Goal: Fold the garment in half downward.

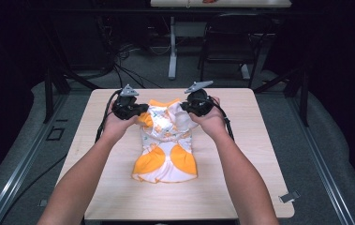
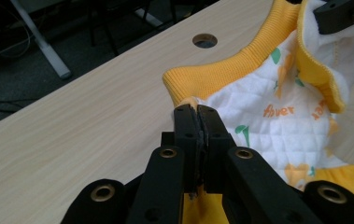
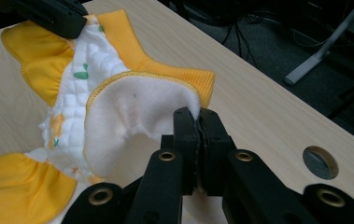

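A small white quilted baby garment [image 1: 166, 145] with orange trim and orange patches lies on the wooden table [image 1: 119, 187]. My left gripper [image 1: 140, 111] is shut on the garment's far left edge, and its closed tips [image 2: 196, 112] pinch the fabric [image 2: 268, 121] just below the orange ribbed band. My right gripper [image 1: 188, 108] is shut on the far right edge, its tips [image 3: 196, 115] clamping the fleecy white inner flap [image 3: 137, 112], which is lifted and folded over. The garment's near end rests flat on the table.
A round cable hole [image 2: 205, 40] is in the tabletop near the far edge, also seen as the hole [image 3: 320, 162]. A small clip-like object [image 1: 289, 197] sits at the table's right front edge. Beyond the table stand a desk leg [image 1: 172, 47] and a chair [image 1: 233, 42].
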Action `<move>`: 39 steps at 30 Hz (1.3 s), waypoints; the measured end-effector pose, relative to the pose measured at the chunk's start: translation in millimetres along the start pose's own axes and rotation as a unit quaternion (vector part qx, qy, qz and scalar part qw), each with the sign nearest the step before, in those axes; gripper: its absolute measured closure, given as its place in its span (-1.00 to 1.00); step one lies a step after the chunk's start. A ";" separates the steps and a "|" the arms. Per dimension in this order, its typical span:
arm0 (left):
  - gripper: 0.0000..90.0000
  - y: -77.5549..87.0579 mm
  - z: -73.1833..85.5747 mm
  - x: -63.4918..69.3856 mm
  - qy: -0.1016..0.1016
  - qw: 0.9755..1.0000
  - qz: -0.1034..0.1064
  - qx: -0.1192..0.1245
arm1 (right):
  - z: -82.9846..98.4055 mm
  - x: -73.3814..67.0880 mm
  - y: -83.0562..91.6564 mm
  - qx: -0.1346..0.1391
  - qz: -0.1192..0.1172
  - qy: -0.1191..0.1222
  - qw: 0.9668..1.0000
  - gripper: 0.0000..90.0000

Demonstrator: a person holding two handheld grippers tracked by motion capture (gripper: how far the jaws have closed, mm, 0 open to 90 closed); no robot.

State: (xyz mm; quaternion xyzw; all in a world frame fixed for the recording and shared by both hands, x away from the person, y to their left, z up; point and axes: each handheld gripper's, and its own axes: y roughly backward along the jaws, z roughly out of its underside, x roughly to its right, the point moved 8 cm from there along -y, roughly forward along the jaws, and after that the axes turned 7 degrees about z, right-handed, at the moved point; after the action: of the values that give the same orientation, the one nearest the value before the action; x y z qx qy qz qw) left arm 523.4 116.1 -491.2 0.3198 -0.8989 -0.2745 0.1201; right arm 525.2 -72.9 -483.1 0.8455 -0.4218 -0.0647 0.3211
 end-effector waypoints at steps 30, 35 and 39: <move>0.96 6.6 66.6 38.4 -0.028 0.997 0.060 -0.030 | 63.8 -46.6 15.3 -0.030 -0.049 0.064 0.996 0.93; 0.95 5.8 77.5 42.2 -0.021 0.997 0.068 -0.032 | 71.3 -53.7 16.3 -0.037 -0.058 0.064 0.996 0.93; 0.95 5.3 81.9 43.6 -0.020 0.997 0.071 -0.035 | 78.2 -57.7 14.9 -0.047 -0.059 0.070 0.995 0.93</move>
State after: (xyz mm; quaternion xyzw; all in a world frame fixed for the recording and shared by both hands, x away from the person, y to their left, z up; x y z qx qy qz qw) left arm 455.2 125.6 -553.5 0.2457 -0.9113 -0.3027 0.1323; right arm 448.8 -74.1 -545.0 0.8554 -0.3445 -0.0441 0.3843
